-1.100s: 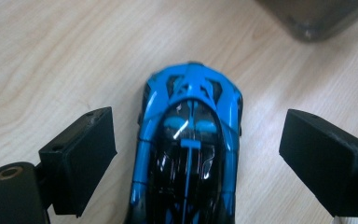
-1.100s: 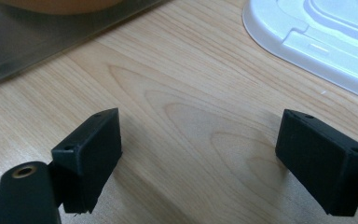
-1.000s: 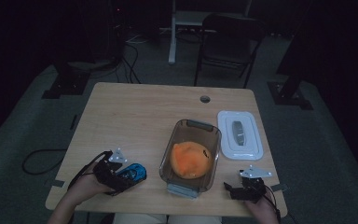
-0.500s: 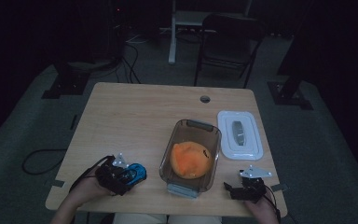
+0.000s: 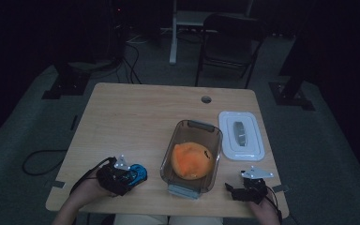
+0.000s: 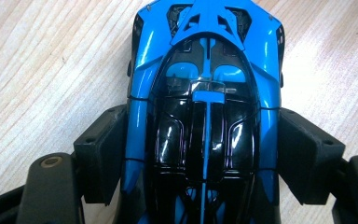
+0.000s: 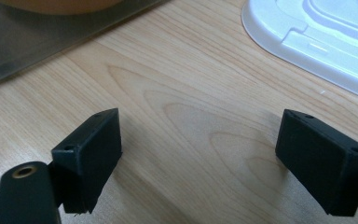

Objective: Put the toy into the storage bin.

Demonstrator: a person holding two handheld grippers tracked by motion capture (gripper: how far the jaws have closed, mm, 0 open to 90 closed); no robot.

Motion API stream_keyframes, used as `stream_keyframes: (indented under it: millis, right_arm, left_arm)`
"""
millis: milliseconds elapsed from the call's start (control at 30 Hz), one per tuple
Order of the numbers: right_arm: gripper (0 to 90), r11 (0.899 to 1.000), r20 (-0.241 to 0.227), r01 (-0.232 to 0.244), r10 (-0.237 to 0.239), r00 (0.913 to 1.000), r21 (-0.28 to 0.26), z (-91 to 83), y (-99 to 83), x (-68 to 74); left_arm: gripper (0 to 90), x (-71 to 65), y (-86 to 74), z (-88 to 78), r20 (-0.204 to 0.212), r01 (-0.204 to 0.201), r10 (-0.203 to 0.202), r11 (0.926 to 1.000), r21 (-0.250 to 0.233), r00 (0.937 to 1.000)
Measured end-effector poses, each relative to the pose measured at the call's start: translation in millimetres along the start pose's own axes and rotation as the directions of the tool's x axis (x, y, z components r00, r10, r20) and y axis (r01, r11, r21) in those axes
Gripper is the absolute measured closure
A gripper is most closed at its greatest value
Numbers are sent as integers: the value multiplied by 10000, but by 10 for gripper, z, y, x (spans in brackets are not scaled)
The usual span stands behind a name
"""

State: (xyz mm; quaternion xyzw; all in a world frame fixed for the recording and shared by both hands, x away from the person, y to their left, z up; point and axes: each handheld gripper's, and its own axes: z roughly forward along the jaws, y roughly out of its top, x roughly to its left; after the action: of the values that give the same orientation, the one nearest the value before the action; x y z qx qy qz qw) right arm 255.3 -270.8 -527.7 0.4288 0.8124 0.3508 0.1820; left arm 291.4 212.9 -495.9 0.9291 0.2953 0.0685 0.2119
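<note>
A blue and black toy car (image 6: 205,93) lies on the wooden table (image 5: 136,117) near its front left. My left gripper (image 6: 200,140) has its two pads pressed against the car's sides, nose pointing away from me. From above, the left gripper (image 5: 122,176) sits just left of the car (image 5: 138,172), held by a hand. My right gripper (image 7: 198,149) stands open over bare wood, nothing between its jaws. In the high view the right gripper (image 5: 238,191) rests at the front right corner.
A clear plastic container (image 5: 194,124) holds a round orange object (image 5: 192,160) between the two grippers. Its white lid (image 5: 242,136) lies flat to the right, also seen as the lid (image 7: 326,42) ahead of the right gripper. A chair (image 5: 229,42) stands behind the table.
The left hand and gripper have edged slightly right, closer around the blue car. The right gripper has stayed where it was.
</note>
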Motion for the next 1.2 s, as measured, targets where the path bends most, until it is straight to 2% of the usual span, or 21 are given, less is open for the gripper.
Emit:
stream_keyframes:
  millis: [133, 267, 433, 467, 500, 600, 733, 833, 1000, 1200]
  right_arm:
    - [138, 10000, -8, -4, 4, 10000, -4, 0, 0, -2]
    - [139, 10000, 14, -17, 17, 10000, -4, 0, 0, -2]
    - [139, 10000, 67, -71, 72, 10000, -4, 0, 2, 3]
    - [139, 10000, 67, -71, 72, 10000, -4, 0, 2, 3]
    - [140, 9999, 116, -129, 129, 9998, -10, 2, 3, 10]
    - [140, 9996, 131, -272, 273, 9995, -52, -3, 2, 38]
    - [140, 9992, -4, -248, 248, 9997, -315, 3, 35, 101]
    - [140, 9991, -188, -95, 87, 9998, -417, 37, 102, 157]
    - [140, 9978, -770, 51, -101, 9970, -659, 90, 238, 258]
    - [140, 9966, -920, 364, -431, 9948, -735, 154, 334, 372]
  left_arm:
    - [263, 17, 28, -7, 112, 187, -189, 9996, 206, 9998]
    - [264, 41, 30, -10, 230, 348, -352, 9993, 161, 9991]
    - [265, 39, 28, -22, 172, 323, -328, 9991, 264, 9993]
    - [265, 48, 27, -50, 212, 322, -323, 9995, 65, 9993]
    - [288, 61, 38, -73, 213, 488, -489, 9988, 71, 9986]
    - [288, 81, 50, -82, 6, 505, -506, 9986, 134, 9987]
    - [289, 98, 65, -75, 39, 551, -552, 9982, 223, 9985]
    - [288, 125, 100, -120, 162, 676, -676, 9977, -2, 9976]
    - [288, 161, 164, -192, -63, 825, -826, 9966, -49, 9966]
    - [288, 200, 184, -298, -134, 934, -936, 9955, -149, 9955]
